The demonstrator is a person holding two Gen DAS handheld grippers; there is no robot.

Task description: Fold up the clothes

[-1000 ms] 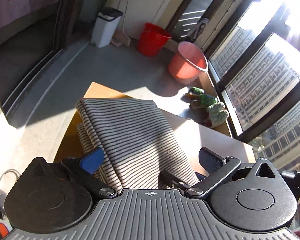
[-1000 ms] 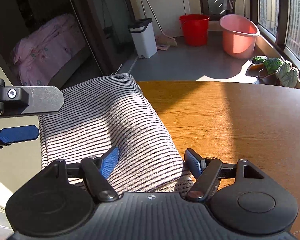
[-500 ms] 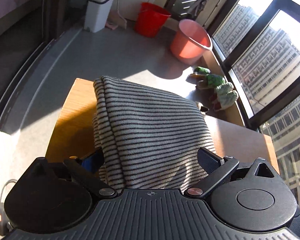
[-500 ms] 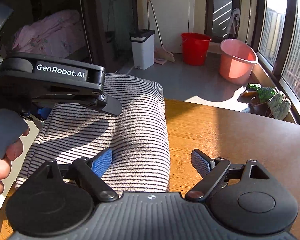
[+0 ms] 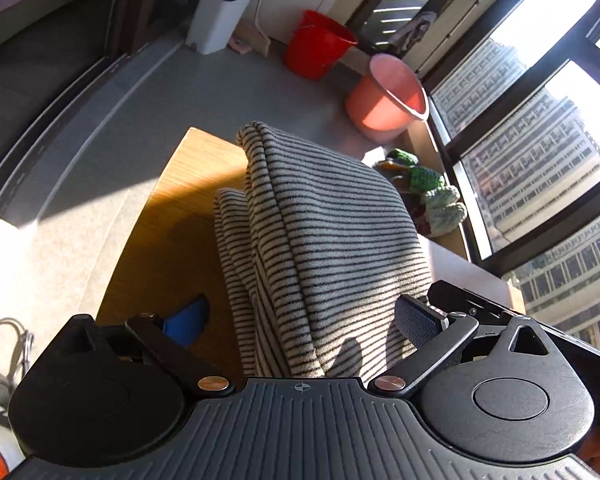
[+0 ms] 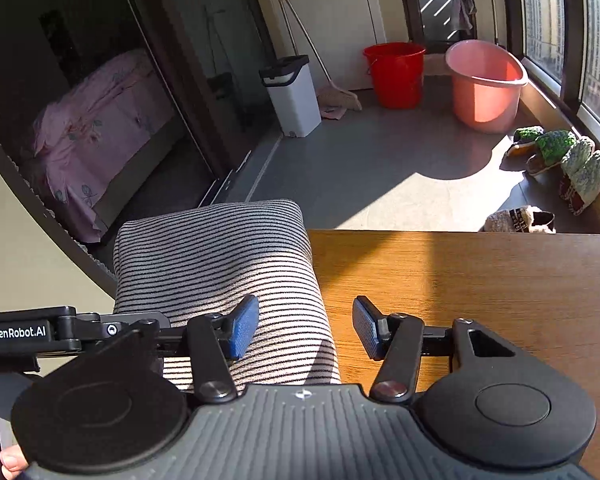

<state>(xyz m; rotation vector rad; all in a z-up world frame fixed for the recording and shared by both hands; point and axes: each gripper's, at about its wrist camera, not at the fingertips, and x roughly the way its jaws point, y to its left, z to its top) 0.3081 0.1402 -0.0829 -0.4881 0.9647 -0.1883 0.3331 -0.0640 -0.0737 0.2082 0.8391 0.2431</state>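
Observation:
A folded grey-and-black striped garment [image 5: 320, 240] lies in a thick stack on the wooden table [image 5: 168, 216], near its left edge; it also shows in the right wrist view [image 6: 228, 276]. My left gripper [image 5: 304, 320] is open, its blue pads either side of the stack's near end, not pinching it. My right gripper [image 6: 304, 328] is open; its left pad rests over the garment's right edge and its right pad hangs over bare wood [image 6: 480, 280]. The left gripper's body [image 6: 40, 332] shows at the left of the right wrist view.
The table's far edge is just beyond the garment. On the floor behind stand a red bucket [image 6: 396, 74], a pink basin [image 6: 486, 84], a white bin [image 6: 290, 96] and several slippers [image 6: 560, 156]. Windows run along the right.
Both grippers have drawn back and lifted off the garment. The left gripper has shifted left and opened wider. The folded stack lies still on the table.

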